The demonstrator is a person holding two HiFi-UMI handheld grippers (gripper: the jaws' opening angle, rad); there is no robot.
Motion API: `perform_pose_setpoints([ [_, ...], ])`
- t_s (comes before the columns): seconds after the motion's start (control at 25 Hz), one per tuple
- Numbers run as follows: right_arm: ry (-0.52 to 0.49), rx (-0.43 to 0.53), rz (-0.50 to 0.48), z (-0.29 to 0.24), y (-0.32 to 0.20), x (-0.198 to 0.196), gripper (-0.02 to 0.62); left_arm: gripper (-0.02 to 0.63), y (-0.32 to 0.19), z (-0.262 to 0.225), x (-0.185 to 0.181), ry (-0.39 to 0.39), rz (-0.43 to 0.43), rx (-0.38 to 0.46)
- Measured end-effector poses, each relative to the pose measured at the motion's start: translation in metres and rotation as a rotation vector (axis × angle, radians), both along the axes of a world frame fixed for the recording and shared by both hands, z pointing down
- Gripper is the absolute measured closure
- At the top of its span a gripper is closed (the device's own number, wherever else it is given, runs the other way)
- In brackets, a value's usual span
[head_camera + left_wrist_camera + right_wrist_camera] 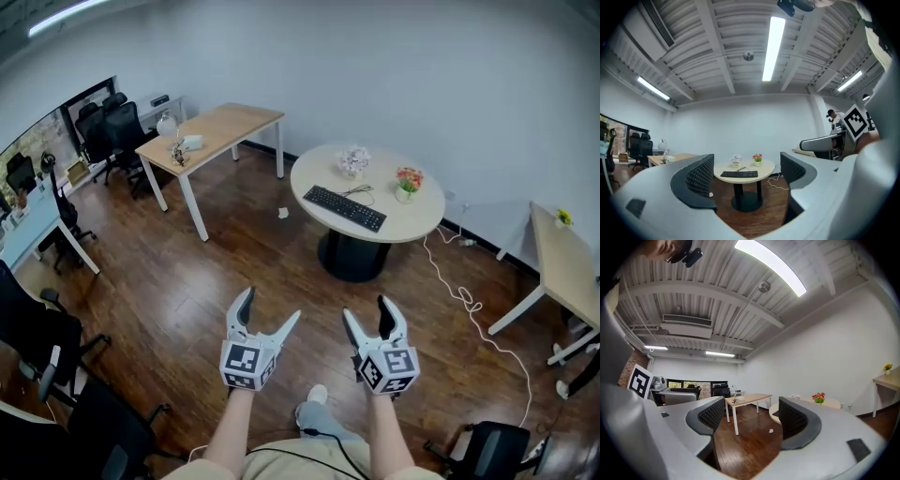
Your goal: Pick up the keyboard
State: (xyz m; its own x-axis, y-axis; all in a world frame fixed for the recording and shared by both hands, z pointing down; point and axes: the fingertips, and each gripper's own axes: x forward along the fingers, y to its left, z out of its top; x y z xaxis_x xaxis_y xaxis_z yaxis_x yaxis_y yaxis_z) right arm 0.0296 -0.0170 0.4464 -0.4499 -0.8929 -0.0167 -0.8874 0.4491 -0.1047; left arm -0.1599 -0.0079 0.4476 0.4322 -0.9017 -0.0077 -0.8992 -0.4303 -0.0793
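The keyboard [344,207] lies flat on the round table [422,214], at about 12 o'clock from the person and well away across the wood floor [234,253]. On the table, a white flower bunch [353,159] sits at the keyboard's 12 o'clock and a pot of red flowers [407,183] at its 2 o'clock.

The left gripper [270,305] and the right gripper [366,309] are held low in front of the person. Both have their jaws spread wide with nothing between them.

The job looks like it is only starting: this is the walk-up step. Next, the person needs to step close to the table, watch the white cord [459,291] on the floor at 2 o'clock, and bring a gripper down over a keyboard edge.
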Motion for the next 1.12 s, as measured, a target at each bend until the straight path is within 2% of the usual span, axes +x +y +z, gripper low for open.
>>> perform_pose_setpoints([
  [0.16,-0.045,0.02,0.016,-0.013,-0.083,0.028,0.222,0.179,-0.082,-0.023,0.018,0.014,0.014,0.009],
  [0.28,-0.066,0.039,0.04,-0.026,-0.137,0.047,0.222,0.179,-0.14,-0.037,0.027,-0.017,0.02,0.02],
  [0.52,-0.096,0.009,0.049,-0.008,-0.208,0.073,0.224,0.179,-0.217,-0.032,0.059,-0.046,0.048,0.005],
  [0.68,-0.089,-0.04,0.03,0.011,-0.236,0.075,0.224,0.179,-0.246,-0.014,0.075,-0.071,0.069,-0.035],
  [0.88,-0.078,-0.062,0.042,0.021,-0.28,0.076,0.224,0.179,-0.291,-0.007,0.077,-0.076,0.081,-0.03],
  [1.12,-0.002,-0.074,0.051,0.035,-0.355,0.064,0.225,0.179,-0.386,0.006,0.065,-0.029,0.102,-0.032],
])
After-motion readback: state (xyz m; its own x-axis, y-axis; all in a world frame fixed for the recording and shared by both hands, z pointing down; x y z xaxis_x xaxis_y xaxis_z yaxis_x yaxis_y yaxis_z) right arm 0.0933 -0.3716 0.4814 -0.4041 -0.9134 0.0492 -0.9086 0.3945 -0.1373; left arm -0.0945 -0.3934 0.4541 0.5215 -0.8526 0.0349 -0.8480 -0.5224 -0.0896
